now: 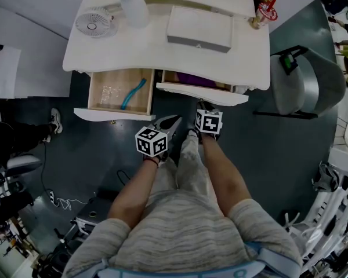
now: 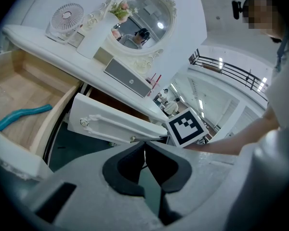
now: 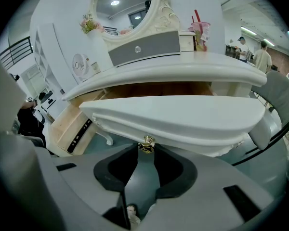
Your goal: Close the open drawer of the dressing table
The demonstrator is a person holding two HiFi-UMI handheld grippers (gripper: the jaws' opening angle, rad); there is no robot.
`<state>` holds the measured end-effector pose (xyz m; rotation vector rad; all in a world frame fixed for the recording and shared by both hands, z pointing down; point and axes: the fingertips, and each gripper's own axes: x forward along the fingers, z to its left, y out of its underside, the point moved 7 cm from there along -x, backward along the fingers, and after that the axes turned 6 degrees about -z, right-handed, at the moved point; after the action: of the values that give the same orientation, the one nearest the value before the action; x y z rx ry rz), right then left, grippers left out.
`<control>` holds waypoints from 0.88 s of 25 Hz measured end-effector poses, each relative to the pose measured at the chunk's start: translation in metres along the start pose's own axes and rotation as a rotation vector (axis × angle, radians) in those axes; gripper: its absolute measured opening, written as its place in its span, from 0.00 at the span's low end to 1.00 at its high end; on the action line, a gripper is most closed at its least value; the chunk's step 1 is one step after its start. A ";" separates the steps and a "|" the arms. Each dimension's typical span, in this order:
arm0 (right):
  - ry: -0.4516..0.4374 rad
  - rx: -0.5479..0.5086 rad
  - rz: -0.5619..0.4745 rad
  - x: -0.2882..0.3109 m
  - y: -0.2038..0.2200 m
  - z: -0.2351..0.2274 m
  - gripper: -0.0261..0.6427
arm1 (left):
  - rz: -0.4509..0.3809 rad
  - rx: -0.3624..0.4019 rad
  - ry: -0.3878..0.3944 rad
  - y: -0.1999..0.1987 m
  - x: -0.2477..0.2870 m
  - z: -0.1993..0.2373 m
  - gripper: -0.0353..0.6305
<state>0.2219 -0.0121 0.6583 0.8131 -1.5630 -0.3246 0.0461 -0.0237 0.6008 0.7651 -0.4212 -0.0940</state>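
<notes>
The white dressing table [image 1: 162, 54] has two drawers out. Its left drawer [image 1: 113, 115] is pulled far out and holds a blue curved thing [image 1: 133, 93]. The right drawer [image 1: 203, 93] stands partly out, with something purple inside. In the right gripper view my right gripper [image 3: 146, 147] is shut on the small gold knob [image 3: 147, 141] of that drawer's front [image 3: 183, 119]. My left gripper [image 2: 145, 146] is shut and empty, hanging just short of the same front panel [image 2: 115, 124], between the two drawers in the head view [image 1: 171, 121].
On the tabletop stand a small fan [image 1: 94, 22], a vase of flowers [image 1: 133, 7], a white and grey box [image 1: 198, 28] and a pink cup [image 1: 265, 10]. A grey chair [image 1: 313, 83] is at the right. Someone's shoe [image 1: 54, 120] and cables lie at the left.
</notes>
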 end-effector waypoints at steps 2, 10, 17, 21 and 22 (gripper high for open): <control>0.000 -0.001 -0.001 0.002 -0.003 -0.001 0.19 | -0.003 -0.003 0.000 -0.001 0.001 0.000 0.08; 0.003 -0.003 -0.005 0.011 -0.014 -0.005 0.19 | -0.011 -0.010 -0.005 -0.003 0.002 0.003 0.08; 0.006 -0.011 -0.010 0.018 -0.023 -0.008 0.19 | -0.022 -0.018 -0.014 -0.006 0.001 0.007 0.08; 0.007 -0.013 -0.013 0.022 -0.027 -0.009 0.19 | -0.023 -0.023 -0.018 -0.005 0.000 0.007 0.08; 0.007 -0.014 -0.014 0.023 -0.028 -0.009 0.19 | -0.024 -0.024 -0.018 -0.006 0.000 0.007 0.08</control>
<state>0.2404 -0.0449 0.6590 0.8136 -1.5480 -0.3418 0.0436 -0.0322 0.6013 0.7462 -0.4279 -0.1280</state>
